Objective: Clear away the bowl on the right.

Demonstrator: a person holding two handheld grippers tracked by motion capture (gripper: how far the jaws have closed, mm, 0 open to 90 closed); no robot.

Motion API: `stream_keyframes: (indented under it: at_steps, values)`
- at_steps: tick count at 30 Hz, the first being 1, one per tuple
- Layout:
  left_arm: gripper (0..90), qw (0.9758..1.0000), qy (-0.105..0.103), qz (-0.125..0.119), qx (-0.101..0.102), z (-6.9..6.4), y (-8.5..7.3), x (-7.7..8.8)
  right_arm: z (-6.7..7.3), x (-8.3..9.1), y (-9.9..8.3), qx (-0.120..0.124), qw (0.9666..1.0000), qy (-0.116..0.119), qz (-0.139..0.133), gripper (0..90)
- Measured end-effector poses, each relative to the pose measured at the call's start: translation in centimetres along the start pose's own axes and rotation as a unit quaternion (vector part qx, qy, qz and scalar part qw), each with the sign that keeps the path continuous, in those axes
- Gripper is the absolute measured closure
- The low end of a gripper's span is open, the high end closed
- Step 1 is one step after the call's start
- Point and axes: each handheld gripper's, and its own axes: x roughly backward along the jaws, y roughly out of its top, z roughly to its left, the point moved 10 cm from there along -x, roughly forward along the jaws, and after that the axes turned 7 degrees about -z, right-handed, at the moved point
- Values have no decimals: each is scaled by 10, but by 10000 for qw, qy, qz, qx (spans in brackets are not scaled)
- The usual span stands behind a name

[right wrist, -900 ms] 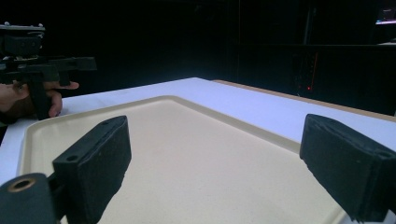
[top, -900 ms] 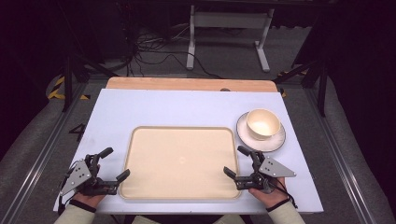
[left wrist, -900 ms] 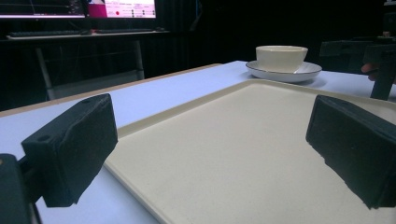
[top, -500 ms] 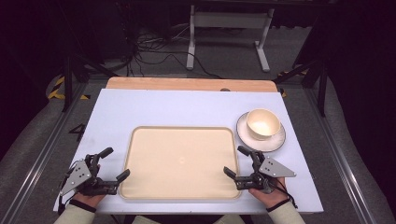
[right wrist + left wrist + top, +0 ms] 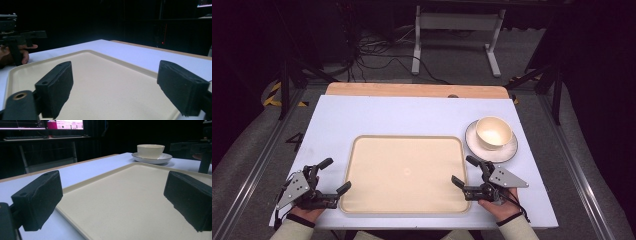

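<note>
— Dark room all round, cables on the floor behind the bench (image 5: 412, 112). What sits on its pale top?

— One cream tray (image 5: 404, 172), bare, and a bowl (image 5: 493, 132) standing on a saucer (image 5: 507, 150) just past the tray's far right corner.

— Where are the grippers?

— The left gripper (image 5: 331, 177) lies at the tray's near left corner, its jaws spread wide and released, one jaw tip at the tray's rim and the other out over the bench. In the left gripper view (image 5: 112, 202) the tray's corner runs between the jaws, and the bowl (image 5: 150, 151) and saucer (image 5: 151, 158) stand far beyond them.

— And the right?

— The right gripper (image 5: 467, 171) sits at the near right corner, jaws likewise wide apart, gripping nothing. In the right gripper view (image 5: 117, 85) the tray (image 5: 107, 87) spreads between and ahead of the jaws, with the other hand (image 5: 15, 56) far off at the left.
</note>
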Motion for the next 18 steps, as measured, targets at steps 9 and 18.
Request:
stream_keyframes:
  at_steps: [9,18]
  values:
    - [25,10000,6,-21,4,0,0,0,-2,-5,7,41,9997,-80,205,176]
    - [22,10000,7,-20,3,0,0,0,-3,-8,33,104,9999,-95,24,176]
